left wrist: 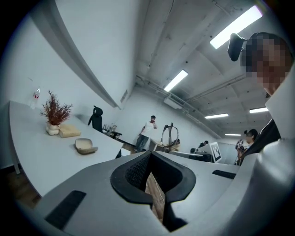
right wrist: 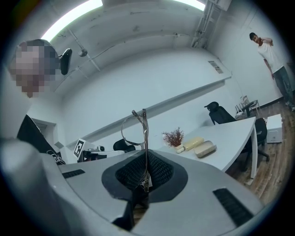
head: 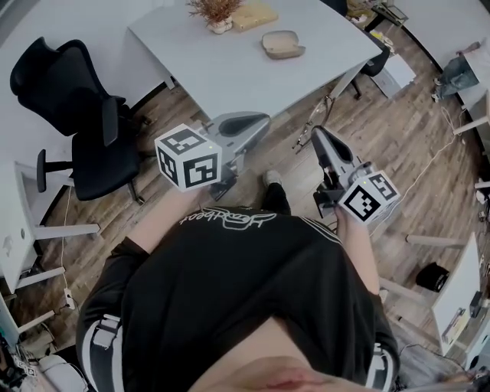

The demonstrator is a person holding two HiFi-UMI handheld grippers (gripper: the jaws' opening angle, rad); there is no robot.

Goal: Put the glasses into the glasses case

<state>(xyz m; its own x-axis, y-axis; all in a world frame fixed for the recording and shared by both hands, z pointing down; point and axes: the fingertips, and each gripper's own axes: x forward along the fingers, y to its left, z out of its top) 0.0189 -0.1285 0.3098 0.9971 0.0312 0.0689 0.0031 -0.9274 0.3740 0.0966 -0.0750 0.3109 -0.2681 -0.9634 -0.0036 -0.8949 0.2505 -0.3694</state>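
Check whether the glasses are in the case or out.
Out: the right gripper holds the glasses, apart from the case on the table.

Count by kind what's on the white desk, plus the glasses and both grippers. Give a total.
glasses case: 1
dried plant in pot: 1
tan block: 1
glasses: 1
grippers: 2, left gripper and right gripper
total: 6

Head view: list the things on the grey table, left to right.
Potted dried plant → flat yellowish block → glasses case
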